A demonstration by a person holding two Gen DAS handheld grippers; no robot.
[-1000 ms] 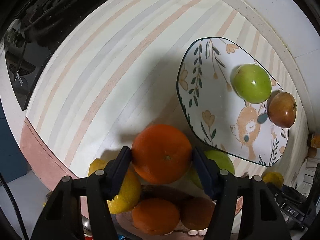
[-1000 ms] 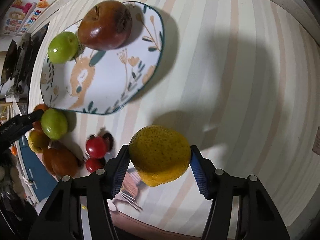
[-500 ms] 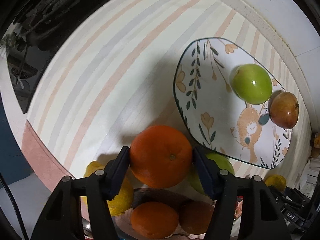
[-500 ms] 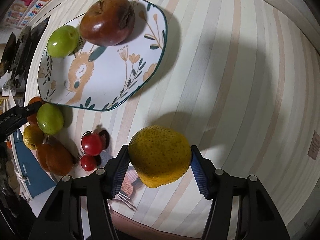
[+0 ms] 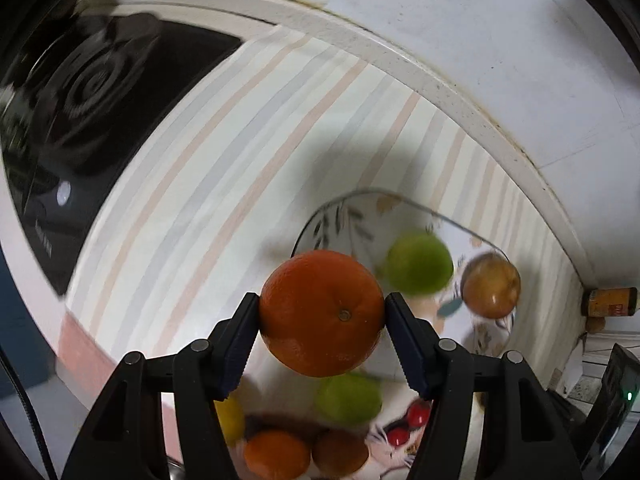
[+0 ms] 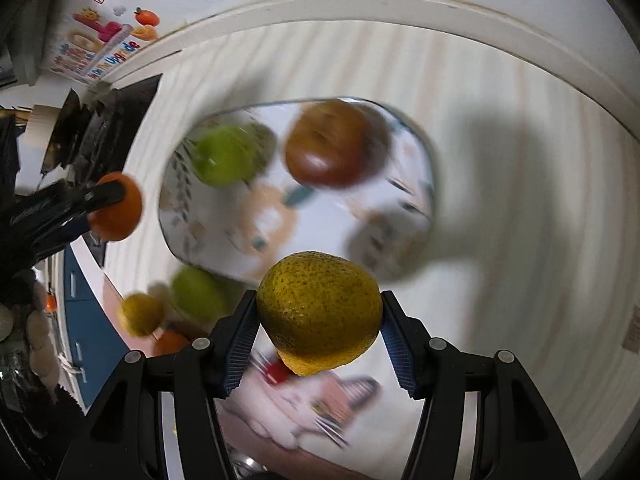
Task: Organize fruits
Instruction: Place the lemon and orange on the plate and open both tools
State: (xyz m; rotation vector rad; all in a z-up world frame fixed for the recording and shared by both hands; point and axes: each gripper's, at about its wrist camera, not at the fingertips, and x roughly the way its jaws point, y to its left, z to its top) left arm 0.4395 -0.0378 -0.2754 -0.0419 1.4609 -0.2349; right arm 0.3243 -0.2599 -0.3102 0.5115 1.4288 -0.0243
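My left gripper is shut on an orange, held above the near left edge of the flowered plate. My right gripper is shut on a speckled yellow citrus, held above the plate's near rim. On the plate lie a green apple and a red-brown apple; both also show in the left wrist view, the green apple and the red-brown apple. The left gripper with its orange shows at the left of the right wrist view.
On the striped cloth below lie a green fruit, a lemon, two oranges, cherry tomatoes. A black stove is at the left, a white wall ledge behind, a jar at the right.
Both grippers have risen and tilted up with their fruit, and moved toward the plate. The views are motion-blurred; the wall and stove have come into view.
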